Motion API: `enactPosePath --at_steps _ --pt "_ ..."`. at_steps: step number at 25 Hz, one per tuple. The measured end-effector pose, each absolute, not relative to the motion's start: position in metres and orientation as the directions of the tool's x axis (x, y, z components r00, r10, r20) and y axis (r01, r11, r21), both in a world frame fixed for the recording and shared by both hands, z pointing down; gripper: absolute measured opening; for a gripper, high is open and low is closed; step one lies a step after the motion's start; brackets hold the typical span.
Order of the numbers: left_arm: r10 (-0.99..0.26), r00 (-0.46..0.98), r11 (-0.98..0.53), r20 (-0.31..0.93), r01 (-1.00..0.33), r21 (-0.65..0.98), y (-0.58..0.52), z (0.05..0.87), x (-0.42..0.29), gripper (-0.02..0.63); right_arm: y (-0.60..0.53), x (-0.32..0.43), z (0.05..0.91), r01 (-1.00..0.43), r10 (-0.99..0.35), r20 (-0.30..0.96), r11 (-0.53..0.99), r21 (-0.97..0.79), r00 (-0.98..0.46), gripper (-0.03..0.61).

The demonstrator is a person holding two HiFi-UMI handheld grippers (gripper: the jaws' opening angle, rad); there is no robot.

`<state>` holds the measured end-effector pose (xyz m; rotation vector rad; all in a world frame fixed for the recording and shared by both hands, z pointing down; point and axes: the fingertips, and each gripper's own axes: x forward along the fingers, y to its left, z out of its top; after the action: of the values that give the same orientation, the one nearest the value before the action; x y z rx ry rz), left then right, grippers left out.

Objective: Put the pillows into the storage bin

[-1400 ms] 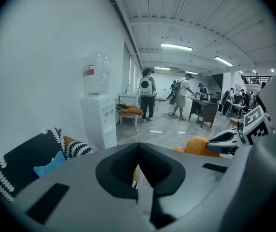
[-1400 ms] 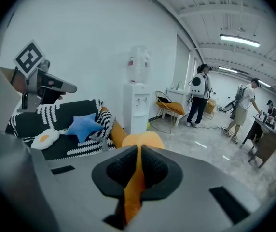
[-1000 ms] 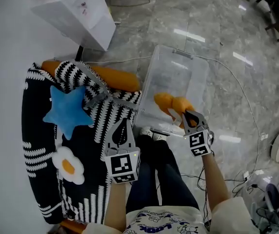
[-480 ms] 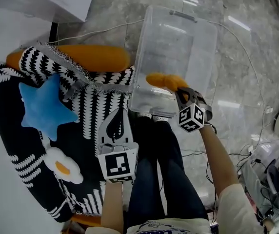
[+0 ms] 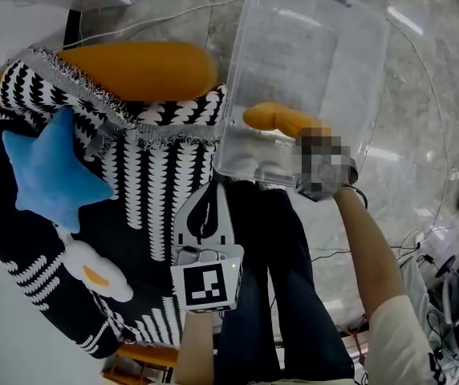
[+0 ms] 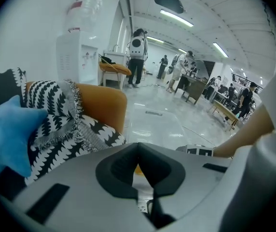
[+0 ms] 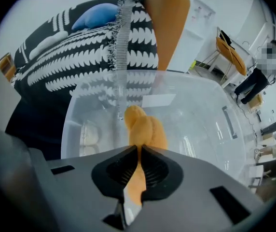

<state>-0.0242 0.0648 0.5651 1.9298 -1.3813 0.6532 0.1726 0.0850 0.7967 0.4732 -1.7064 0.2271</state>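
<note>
Now | right tongs (image 7: 139,151) clamped on one end of the orange pillow (image 7: 145,127), aimed steeply down | pillow dangles lengthwise ahead of them, over the clear storage bin (image 5: 374,79), by its near edge | left tongs (image 6: 138,146) pinched together, empty, beside the bin | blue star pillow (image 5: 49,175) lies on the patterned throw (image 5: 157,167), nearer the left hand

The clear plastic storage bin (image 5: 326,62) is open-topped, its far half free (an orange plush pillow (image 5: 278,119) hangs over the near end); a black-and-white patterned throw (image 5: 157,163) crowds its left wall.
</note>
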Motion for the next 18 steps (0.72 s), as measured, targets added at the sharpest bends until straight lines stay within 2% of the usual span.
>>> enactPosePath --at_steps 5,11,18 --pt "-0.62 0.309 -0.183 0.721 -0.951 0.249 0.074 0.57 -0.018 0.014 0.112 0.158 0.802 -0.432 -0.13 0.975 0.901 0.04 -0.181 0.049" --pt "-0.624 0.3 -0.173 0.722 -0.954 0.246 0.086 0.563 -0.016 0.014 0.169 0.144 0.797 -0.408 0.0 0.973 0.908 -0.097 -0.231 0.063" --pt "-0.615 0.275 -0.198 0.739 -0.961 0.193 0.099 0.538 -0.029 0.014 0.158 0.134 0.749 -0.485 -0.132 0.945 0.874 -0.031 -0.299 0.081"
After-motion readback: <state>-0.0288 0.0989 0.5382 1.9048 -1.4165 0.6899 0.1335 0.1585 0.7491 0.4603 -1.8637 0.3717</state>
